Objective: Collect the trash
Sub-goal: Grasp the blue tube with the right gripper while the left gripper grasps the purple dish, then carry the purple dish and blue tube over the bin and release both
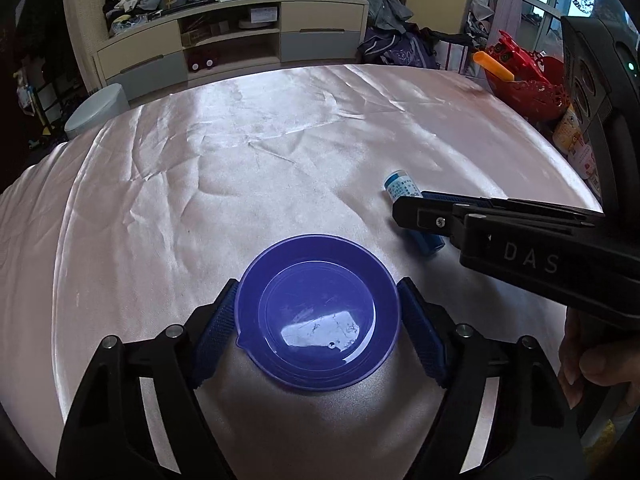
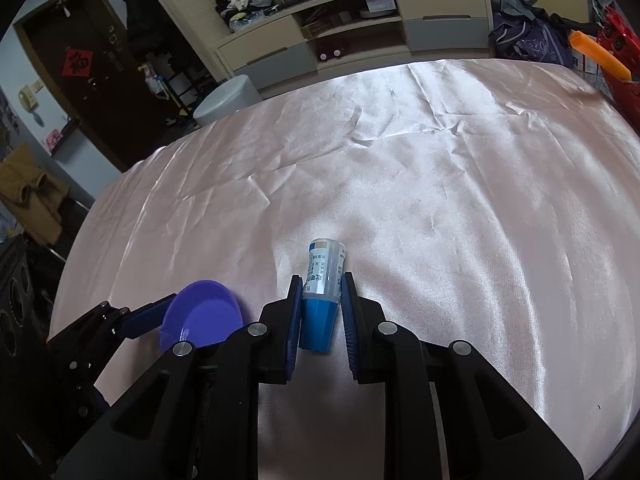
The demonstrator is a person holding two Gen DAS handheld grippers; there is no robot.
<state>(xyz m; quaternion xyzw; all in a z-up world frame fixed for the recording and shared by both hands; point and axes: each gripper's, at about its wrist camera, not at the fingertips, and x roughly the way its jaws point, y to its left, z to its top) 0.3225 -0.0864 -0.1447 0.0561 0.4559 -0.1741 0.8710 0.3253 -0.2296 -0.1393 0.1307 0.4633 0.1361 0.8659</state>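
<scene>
A purple plastic bowl [image 1: 318, 312] sits on the pink satin cloth, between the blue pads of my left gripper [image 1: 318, 300], which touch its rim on both sides. It also shows in the right wrist view [image 2: 202, 314]. A small bottle with a white label and blue cap [image 2: 322, 292] lies on the cloth between the fingers of my right gripper [image 2: 320, 284], which are closed around its sides. In the left wrist view the bottle [image 1: 402, 186] lies right of the bowl, partly hidden by the right gripper.
The satin-covered table [image 1: 260, 140] fills both views. A TV cabinet [image 1: 232, 40] with piled clothes stands behind. A red toy basket [image 1: 524, 76] is at the far right edge, a grey round stool [image 1: 96, 108] at the far left.
</scene>
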